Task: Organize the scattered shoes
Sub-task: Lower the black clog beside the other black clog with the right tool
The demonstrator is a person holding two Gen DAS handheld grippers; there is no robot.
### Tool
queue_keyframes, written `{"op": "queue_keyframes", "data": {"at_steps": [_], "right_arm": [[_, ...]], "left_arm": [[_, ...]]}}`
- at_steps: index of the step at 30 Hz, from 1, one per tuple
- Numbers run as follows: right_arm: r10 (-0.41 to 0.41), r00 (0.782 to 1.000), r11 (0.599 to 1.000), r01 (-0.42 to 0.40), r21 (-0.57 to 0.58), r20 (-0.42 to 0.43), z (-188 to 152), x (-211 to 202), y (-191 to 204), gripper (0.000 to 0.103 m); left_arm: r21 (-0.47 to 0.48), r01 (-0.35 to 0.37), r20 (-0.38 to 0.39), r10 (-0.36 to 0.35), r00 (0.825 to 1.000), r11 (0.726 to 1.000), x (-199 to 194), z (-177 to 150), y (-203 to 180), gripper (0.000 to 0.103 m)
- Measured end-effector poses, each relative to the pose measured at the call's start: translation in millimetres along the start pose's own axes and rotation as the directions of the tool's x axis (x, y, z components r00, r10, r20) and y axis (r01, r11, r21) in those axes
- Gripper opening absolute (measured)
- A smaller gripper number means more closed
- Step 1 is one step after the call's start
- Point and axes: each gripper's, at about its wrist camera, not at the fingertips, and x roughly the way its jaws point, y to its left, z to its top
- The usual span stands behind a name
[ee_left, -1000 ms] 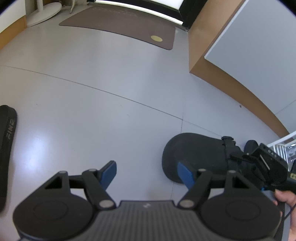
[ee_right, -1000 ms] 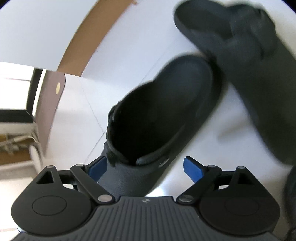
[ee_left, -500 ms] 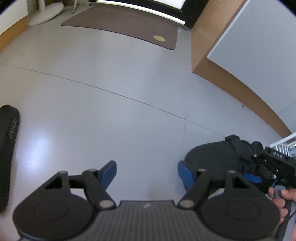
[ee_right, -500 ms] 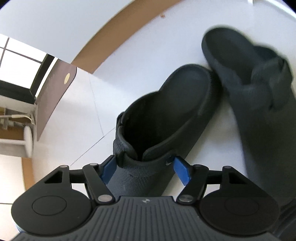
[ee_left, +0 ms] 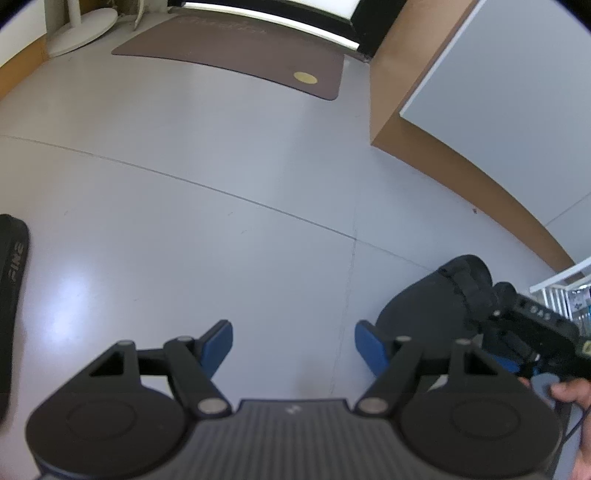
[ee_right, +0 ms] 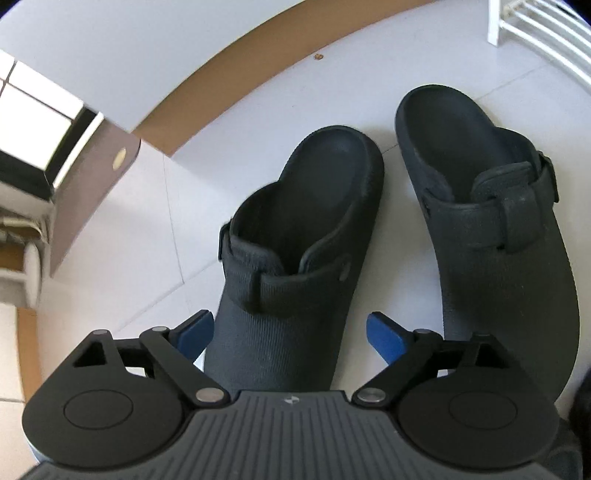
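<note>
Two dark clogs stand side by side on the pale floor, heels toward the wall. The left clog [ee_right: 306,221] lies between the jaws of my right gripper [ee_right: 291,332], which are opening; both blue pads stand off its sides. Just to its right sits the other clog [ee_right: 491,221]. In the left wrist view the left clog [ee_left: 424,306] shows at lower right, with the right gripper's body and a hand [ee_left: 569,391] behind it. My left gripper [ee_left: 293,339] hangs open over bare floor with nothing between its fingers.
A long black shoe-like thing with white lettering [ee_left: 11,288] lies at the far left. A brown mat [ee_left: 236,55] and a white round stand base [ee_left: 81,33] sit far back. A wall with a brown skirting [ee_left: 443,173] runs along the right; a white rack [ee_right: 546,37] stands nearby.
The right gripper closed on the left clog, swung it round to lie parallel beside the other clog, then spread its jaws off it. The left gripper stayed still.
</note>
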Motion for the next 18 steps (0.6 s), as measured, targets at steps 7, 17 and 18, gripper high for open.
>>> {"op": "queue_keyframes", "data": {"at_steps": [7, 17, 18], "right_arm": [[-0.059, 0.997, 0.996, 0.055, -0.074, -0.055, -14, 27, 14, 0.087], [-0.064, 0.996, 0.953, 0.043, -0.301, -0.061, -7, 12, 11, 0.061], [-0.071, 0.995, 0.949, 0.047, -0.312, -0.065, -6, 10, 9, 0.060]], "left_arm": [[-0.010, -0.017, -0.010, 0.017, 1.000, 1.000, 4, -1, 8, 0.075], [-0.005, -0.013, -0.002, 0.013, 1.000, 1.000, 0, 1, 0, 0.075], [-0.004, -0.014, -0.003, 0.014, 1.000, 1.000, 0, 1, -1, 0.075]]}}
